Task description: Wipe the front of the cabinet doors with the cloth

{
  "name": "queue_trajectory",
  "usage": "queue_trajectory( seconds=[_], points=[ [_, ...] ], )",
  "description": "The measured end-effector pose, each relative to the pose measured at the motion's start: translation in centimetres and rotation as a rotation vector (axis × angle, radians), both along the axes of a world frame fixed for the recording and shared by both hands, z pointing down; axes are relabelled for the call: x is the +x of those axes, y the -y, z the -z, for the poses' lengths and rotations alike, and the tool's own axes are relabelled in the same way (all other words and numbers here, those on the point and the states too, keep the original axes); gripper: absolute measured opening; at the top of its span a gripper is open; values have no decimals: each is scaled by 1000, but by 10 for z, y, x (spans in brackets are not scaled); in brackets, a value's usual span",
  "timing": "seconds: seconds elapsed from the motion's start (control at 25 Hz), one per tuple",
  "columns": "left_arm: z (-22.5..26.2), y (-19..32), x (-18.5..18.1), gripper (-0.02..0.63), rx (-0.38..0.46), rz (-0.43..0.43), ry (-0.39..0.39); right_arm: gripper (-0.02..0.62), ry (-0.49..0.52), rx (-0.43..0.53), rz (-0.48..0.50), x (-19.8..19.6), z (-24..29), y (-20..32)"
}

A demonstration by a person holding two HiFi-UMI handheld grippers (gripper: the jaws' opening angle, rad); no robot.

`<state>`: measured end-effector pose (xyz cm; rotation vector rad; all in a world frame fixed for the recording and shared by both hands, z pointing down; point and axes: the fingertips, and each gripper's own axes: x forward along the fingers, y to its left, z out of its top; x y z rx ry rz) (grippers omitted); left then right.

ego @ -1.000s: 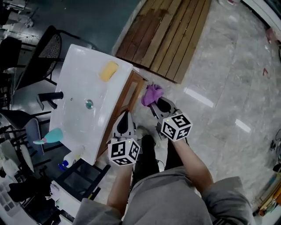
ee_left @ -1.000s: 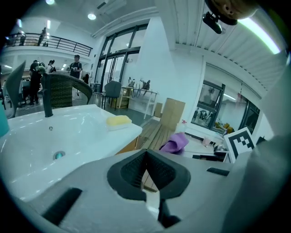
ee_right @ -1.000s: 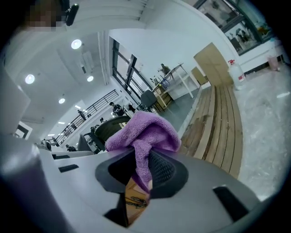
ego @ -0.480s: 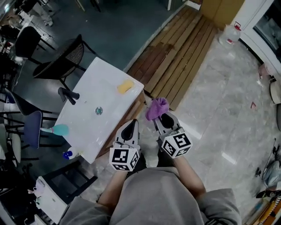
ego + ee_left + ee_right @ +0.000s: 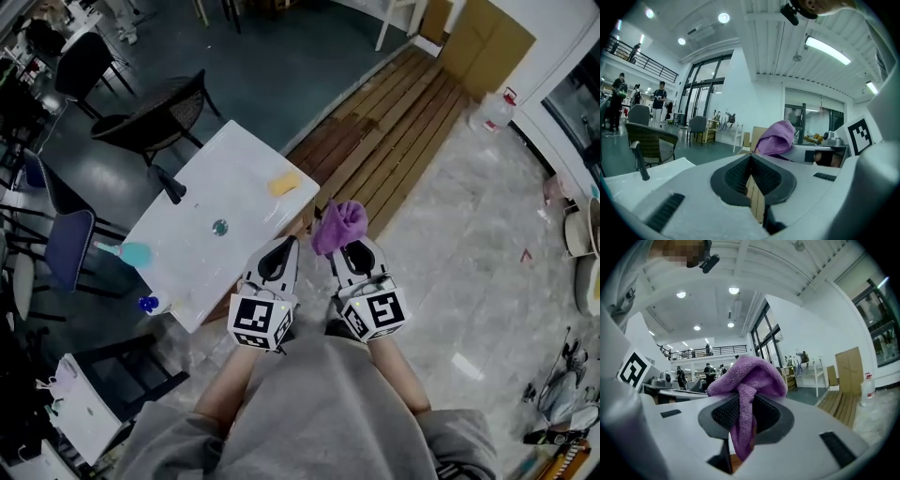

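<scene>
Because the purple cloth (image 5: 751, 376) is pinched by one fold between the pressed jaws of the right gripper (image 5: 740, 416), most of it bunches free above the tips, a soft wad ready to be pushed flat against a surface. It is held up in the air, just off the near corner of the white sink worktop (image 5: 202, 253), touching nothing else. The left gripper (image 5: 751, 161) sits just beside it, jaws closed together on nothing, apparently only held out of the way. Both point forward, not down at the cabinet doors, which lie hidden beneath the worktop's edge, so wiping seems not under way. A yellow sponge (image 5: 284, 184) rests on the worktop, and wooden decking (image 5: 375, 131) lies beyond.
</scene>
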<state>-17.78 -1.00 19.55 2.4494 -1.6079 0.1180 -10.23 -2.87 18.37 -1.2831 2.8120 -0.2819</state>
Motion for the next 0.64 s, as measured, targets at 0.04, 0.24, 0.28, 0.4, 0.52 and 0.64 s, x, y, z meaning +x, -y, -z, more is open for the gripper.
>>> queue_trajectory(
  seconds=[0.04,0.24,0.28,0.4,0.52,0.64],
  points=[
    [4,0,-2,8,13,-2,3,74,-7,16,-1,-2,4,0],
    [16,2,-8,8,57,-13,11,74,-27,59,-8,-7,14,3],
    [17,3,-10,8,62,-14,12,75,-31,63,-10,-8,15,3],
    [19,4,-16,8,68,-9,8,75,-42,75,-6,-13,15,3],
    [17,6,-19,8,70,-2,0,75,-48,79,-3,-16,15,5],
    [16,8,-19,8,69,2,-6,74,-47,76,-9,-16,12,8]
  ],
)
